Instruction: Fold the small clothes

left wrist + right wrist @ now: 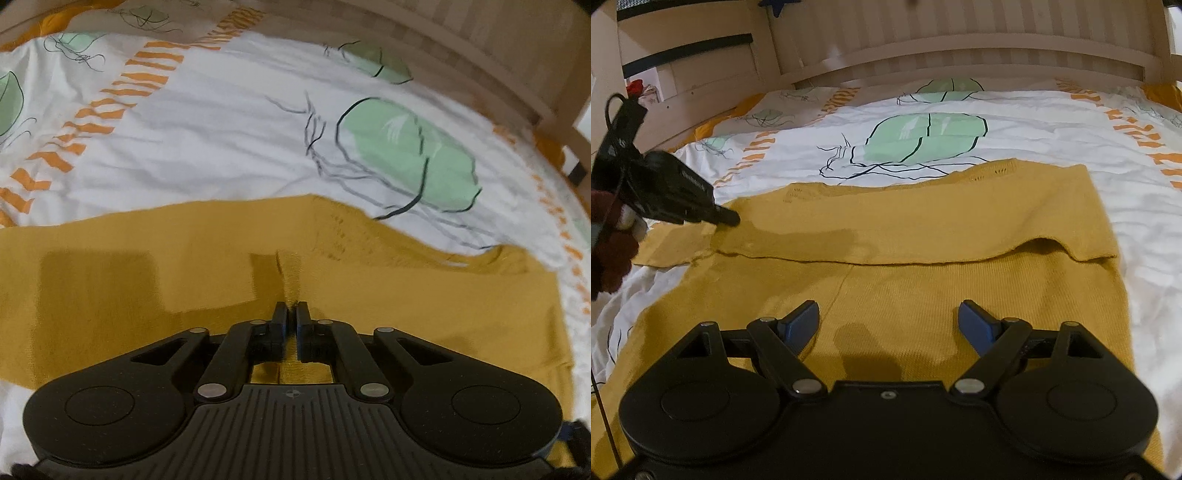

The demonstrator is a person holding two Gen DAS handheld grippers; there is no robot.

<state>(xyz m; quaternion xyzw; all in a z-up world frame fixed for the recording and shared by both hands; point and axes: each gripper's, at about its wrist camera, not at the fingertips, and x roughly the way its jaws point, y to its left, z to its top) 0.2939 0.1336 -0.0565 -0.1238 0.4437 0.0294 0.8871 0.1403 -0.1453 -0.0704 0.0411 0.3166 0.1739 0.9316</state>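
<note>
A mustard-yellow knit garment (923, 229) lies on the bed, its far part folded over toward me into a flat band. It also fills the lower half of the left wrist view (184, 258). My left gripper (291, 314) is shut on a pinch of the yellow fabric, with a thin ridge of cloth rising between the black fingers. It also shows in the right wrist view (729, 219) at the garment's left edge. My right gripper (888, 317) is open and empty, its blue-padded fingers (801, 321) hovering over the near part of the garment.
The bed has a white cover (1145, 221) printed with green shapes and orange stripes. A light wooden slatted headboard (960, 48) stands at the back. Shelving (683, 74) is at the far left.
</note>
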